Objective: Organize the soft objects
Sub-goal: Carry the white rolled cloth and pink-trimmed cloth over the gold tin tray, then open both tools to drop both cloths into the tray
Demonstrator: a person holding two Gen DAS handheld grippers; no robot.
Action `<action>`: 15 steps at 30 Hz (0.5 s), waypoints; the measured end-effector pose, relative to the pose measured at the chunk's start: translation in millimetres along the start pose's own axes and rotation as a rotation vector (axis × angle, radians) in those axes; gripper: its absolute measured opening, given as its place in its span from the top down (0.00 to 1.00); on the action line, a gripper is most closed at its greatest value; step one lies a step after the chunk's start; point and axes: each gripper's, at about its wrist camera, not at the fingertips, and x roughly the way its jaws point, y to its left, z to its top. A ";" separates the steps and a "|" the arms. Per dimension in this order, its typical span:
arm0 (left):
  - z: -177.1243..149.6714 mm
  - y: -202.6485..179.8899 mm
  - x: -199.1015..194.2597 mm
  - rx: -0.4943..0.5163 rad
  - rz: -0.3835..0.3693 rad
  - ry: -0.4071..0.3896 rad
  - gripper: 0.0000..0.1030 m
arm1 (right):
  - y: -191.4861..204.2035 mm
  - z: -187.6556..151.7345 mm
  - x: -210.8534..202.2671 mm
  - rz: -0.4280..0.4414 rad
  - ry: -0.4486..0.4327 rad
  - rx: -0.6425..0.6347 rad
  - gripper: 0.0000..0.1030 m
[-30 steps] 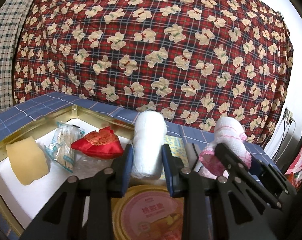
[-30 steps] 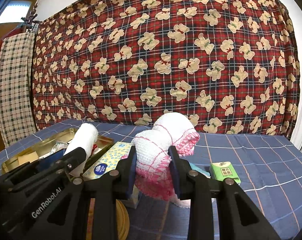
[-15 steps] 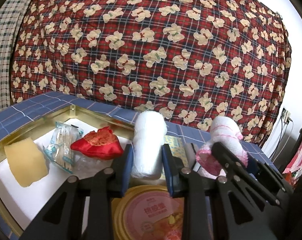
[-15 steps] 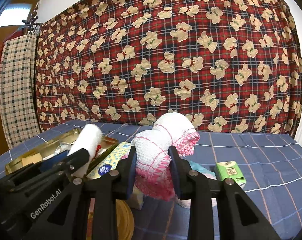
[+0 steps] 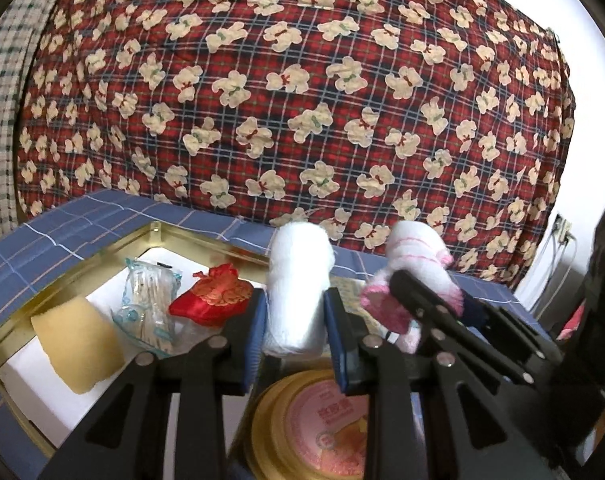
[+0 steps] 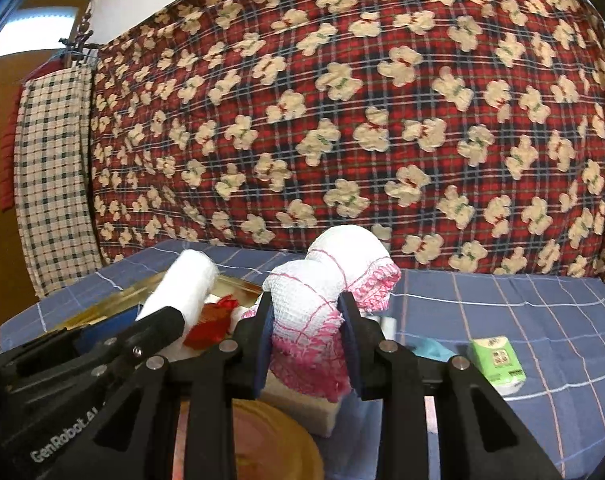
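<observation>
My left gripper [image 5: 296, 320] is shut on a rolled white towel [image 5: 298, 280] and holds it upright above the table; the roll also shows in the right wrist view [image 6: 182, 288]. My right gripper [image 6: 306, 344] is shut on a rolled white-and-pink towel [image 6: 322, 292], which also shows in the left wrist view [image 5: 414, 264]. The two grippers are side by side. A gold-rimmed tray [image 5: 102, 252] lies at the left and holds a yellow sponge [image 5: 78, 348], a bag of cotton swabs [image 5: 150, 304] and a red embroidered pouch [image 5: 212, 294].
A round pink-lidded tin [image 5: 322, 424] lies under the grippers on the blue checked tablecloth [image 6: 522, 304]. A green tissue pack [image 6: 496, 362] lies at the right. A white block [image 6: 302, 408] and a teal item [image 6: 426, 348] lie below the pink towel. A red patterned blanket [image 5: 302, 100] hangs behind.
Both grippers have risen a little with their towels, and the right wrist view has swung slightly left. Grips are unchanged.
</observation>
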 end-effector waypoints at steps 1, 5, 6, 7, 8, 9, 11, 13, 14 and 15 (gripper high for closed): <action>3.0 3.6 -1.8 -0.006 -0.008 0.006 0.73 | 2.9 2.3 0.6 0.010 0.000 -0.003 0.66; 19.3 24.3 -12.8 -0.015 0.018 -0.008 0.73 | 16.6 14.5 5.8 0.051 0.004 -0.005 0.66; 23.9 31.6 -15.7 -0.022 0.031 -0.010 0.73 | 20.6 17.8 8.3 0.063 0.007 -0.006 0.66; 27.5 36.1 -17.2 -0.024 0.042 -0.011 0.73 | 24.3 20.1 10.6 0.070 0.012 -0.008 0.66; 33.9 43.7 -19.8 -0.022 0.068 -0.017 0.73 | 28.2 22.7 14.0 0.078 0.019 -0.011 0.66; 37.8 49.7 -21.1 -0.023 0.082 -0.020 0.73 | 32.9 25.1 18.2 0.086 0.030 -0.017 0.66; 48.4 66.0 -21.2 -0.039 0.095 -0.009 0.73 | 41.5 27.8 26.5 0.100 0.052 -0.027 0.66; 55.2 78.7 -18.9 -0.051 0.114 0.000 0.73 | 50.3 29.2 35.8 0.114 0.083 -0.032 0.66; 58.7 85.6 -15.6 -0.055 0.126 0.011 0.73 | 55.2 29.9 42.2 0.130 0.108 -0.030 0.66; 61.3 92.1 -11.3 -0.061 0.132 0.027 0.73 | 58.3 29.8 46.0 0.140 0.123 -0.026 0.66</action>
